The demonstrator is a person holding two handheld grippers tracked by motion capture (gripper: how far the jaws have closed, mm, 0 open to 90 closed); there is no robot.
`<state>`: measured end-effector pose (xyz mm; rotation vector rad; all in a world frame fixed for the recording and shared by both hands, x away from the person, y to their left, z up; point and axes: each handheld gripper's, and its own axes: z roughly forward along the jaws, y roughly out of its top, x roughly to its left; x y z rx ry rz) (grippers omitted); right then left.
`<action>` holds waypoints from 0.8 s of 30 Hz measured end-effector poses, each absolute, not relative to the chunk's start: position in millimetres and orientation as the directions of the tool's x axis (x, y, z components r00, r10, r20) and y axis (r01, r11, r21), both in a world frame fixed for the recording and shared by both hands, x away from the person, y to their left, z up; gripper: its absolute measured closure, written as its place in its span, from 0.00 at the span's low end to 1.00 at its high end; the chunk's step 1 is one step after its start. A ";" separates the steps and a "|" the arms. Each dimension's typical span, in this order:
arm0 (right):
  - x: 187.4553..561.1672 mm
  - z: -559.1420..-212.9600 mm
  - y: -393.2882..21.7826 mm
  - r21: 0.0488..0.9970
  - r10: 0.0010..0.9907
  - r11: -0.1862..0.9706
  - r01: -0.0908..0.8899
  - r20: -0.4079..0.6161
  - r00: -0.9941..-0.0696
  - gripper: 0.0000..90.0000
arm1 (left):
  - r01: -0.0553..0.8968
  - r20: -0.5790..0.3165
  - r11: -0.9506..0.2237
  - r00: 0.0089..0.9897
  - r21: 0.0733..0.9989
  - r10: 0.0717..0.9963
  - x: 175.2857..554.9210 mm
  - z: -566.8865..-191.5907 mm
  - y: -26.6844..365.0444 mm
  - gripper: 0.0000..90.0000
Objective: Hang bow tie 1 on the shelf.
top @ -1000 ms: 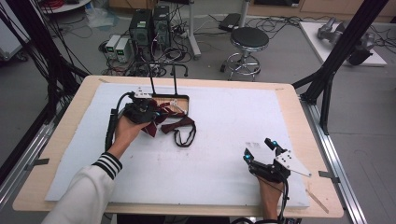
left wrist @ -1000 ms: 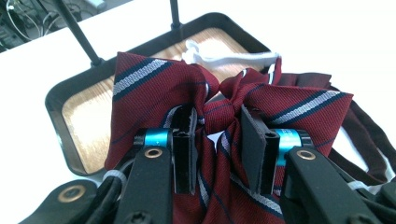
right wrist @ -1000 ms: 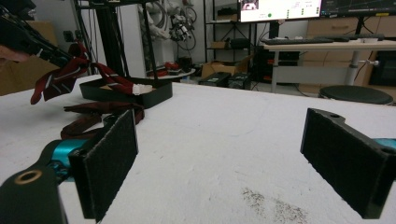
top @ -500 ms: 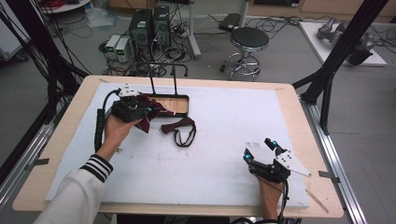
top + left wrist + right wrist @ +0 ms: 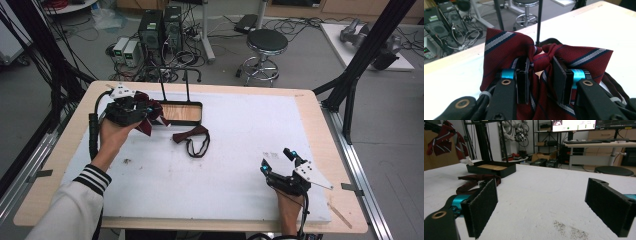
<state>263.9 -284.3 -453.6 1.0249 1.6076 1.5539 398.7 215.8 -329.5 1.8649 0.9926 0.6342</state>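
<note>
A maroon bow tie with white and navy stripes hangs in my left gripper, whose jaws are shut on its middle knot. In the high view that gripper holds the bow tie above the table's far left, just left of a black stand base with a wooden inlay and two upright rods. A second dark maroon tie with its strap lies flat on the white mat in front of the base. My right gripper rests at the front right, open and empty, facing the tie and the base.
A white mat covers most of the wooden table. Black frame posts rise at the table's right and left edges. Beyond the far edge stand a stool and computer cases with cables on the floor.
My left gripper has lifted the striped bow tie and carried it left, away from the stand base. The right gripper has not moved.
</note>
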 end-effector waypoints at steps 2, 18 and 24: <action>263.9 -453.6 -284.3 0.996 0.882 -0.018 0.086 0.056 -0.467 0.11 | 0.372 0.030 -0.272 0.541 0.888 0.840 398.7 -326.4 218.1 0.75; 264.1 -453.6 -284.6 0.996 0.883 -0.018 0.087 0.056 -0.466 0.11 | 0.338 0.049 -0.257 0.518 0.905 0.854 402.2 -302.0 224.4 0.75; 264.3 -453.6 -284.5 0.996 0.882 -0.018 0.087 0.057 -0.467 0.11 | 0.328 0.057 -0.252 0.503 0.910 0.862 403.4 -291.3 227.5 0.75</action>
